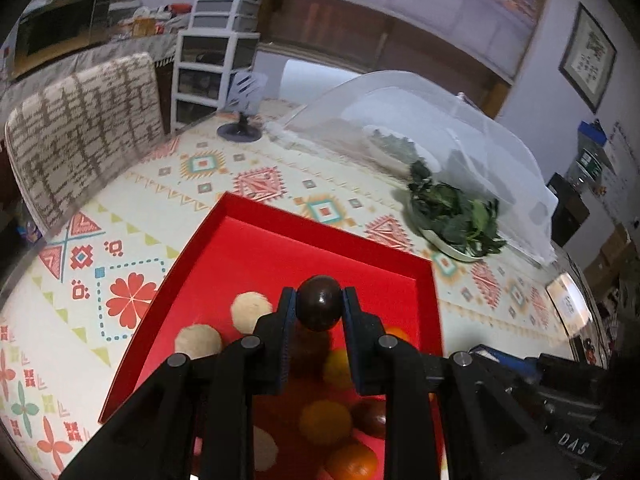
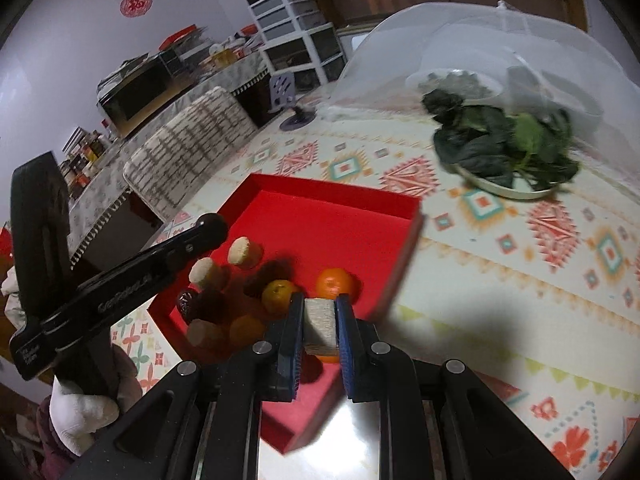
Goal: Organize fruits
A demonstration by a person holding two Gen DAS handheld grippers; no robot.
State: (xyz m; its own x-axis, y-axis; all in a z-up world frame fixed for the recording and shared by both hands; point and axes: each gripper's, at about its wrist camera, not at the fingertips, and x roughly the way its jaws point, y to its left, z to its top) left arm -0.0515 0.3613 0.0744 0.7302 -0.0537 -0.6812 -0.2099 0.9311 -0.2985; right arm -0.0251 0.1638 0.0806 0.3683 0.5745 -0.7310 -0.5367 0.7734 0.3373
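We hold a dark round fruit (image 1: 320, 303) in the left gripper (image 1: 319, 308) above the red tray (image 1: 236, 210). The right gripper (image 2: 319, 326) clamps a pale block-shaped piece (image 2: 319, 322). We lower each into bare tray floor, clear of the oranges (image 2: 333, 283), before opening.

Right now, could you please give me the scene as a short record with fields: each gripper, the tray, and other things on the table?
left gripper: shut on a dark round fruit, held above the red tray
right gripper: shut on a pale fruit at the tray's near edge
tray contents: tangerines, pale fruits, dark fruits, all toward the near side
far half of tray: bare
table extras: plate of leafy greens, mesh food cover
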